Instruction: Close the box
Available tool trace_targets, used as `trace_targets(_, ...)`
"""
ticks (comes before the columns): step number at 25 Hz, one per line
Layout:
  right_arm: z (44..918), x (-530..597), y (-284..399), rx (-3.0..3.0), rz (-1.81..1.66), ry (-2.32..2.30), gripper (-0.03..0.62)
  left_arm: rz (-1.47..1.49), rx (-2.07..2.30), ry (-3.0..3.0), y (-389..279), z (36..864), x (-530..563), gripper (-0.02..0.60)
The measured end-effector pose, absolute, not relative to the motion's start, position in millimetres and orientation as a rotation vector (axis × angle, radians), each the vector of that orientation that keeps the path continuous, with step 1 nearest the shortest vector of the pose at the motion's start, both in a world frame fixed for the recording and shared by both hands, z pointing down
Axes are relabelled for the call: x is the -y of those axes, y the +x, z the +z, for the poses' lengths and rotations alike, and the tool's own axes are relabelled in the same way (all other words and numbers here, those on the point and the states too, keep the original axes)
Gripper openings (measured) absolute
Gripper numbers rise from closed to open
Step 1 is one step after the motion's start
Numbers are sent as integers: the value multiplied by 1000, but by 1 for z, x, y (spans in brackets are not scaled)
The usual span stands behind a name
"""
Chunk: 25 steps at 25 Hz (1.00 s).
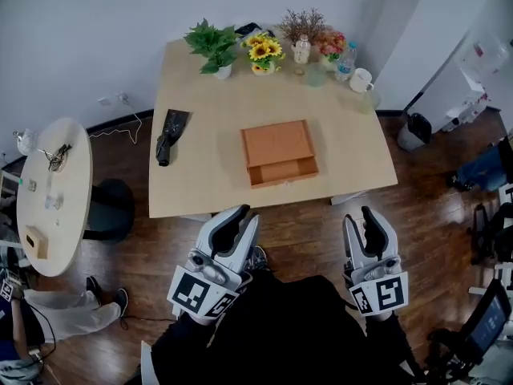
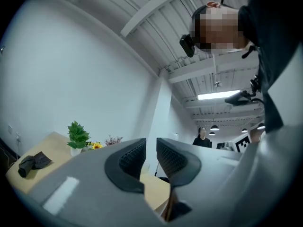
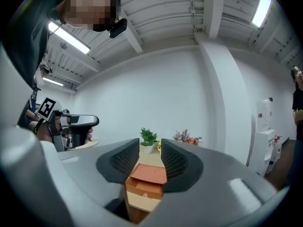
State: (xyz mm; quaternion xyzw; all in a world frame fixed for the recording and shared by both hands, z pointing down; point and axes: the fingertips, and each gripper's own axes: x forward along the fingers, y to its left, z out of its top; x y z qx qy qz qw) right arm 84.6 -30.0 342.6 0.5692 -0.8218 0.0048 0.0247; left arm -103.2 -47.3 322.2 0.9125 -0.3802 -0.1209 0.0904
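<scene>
Short of the near edge of the bench (image 1: 208,135), over the wooden floor (image 1: 300,227), the left gripper (image 1: 246,215) hangs with its jaws all but together and nothing between them. The right gripper (image 1: 358,215) beside it has its jaws spread and empty; its own view looks through the gap at the box (image 1: 278,144), well ahead. That orange-brown box sits a little right of the bench's centre, near the near edge, with its shallow drawer (image 1: 282,171) pulled out toward the person. I'd say closing hasn't started and this is the approach. The next move calls for bringing a gripper forward to the drawer front and pushing squarely, without sliding the box toward the potted plant (image 1: 212,45) at the far edge.
</scene>
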Motion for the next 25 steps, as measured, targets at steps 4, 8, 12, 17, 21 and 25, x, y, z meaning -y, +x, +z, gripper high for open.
trace_targets(4, 347, 71, 72, 2554, 39, 1720, 149, -324, 1149, 2679, -111, 330, 85, 52)
trace_targets(8, 348, 104, 66, 2627, 39, 1646, 149, -299, 1236, 2644, -112, 334, 106, 52)
trace_targets(12, 344, 132, 65, 2704, 15, 1548, 144, -259, 1332, 2594, -102, 336, 116, 52)
trace_targets(17, 340, 148, 66, 2779, -8, 1493, 0, -233, 1397, 2571, -98, 337, 125, 52)
trace_targets(21, 347, 152, 66, 2792, 5, 1424, 0, -230, 1407, 2555, -92, 338, 129, 52)
trace_targets(25, 404, 163, 58, 2716, 93, 1338, 0, -172, 1415, 2558, -89, 350, 136, 52)
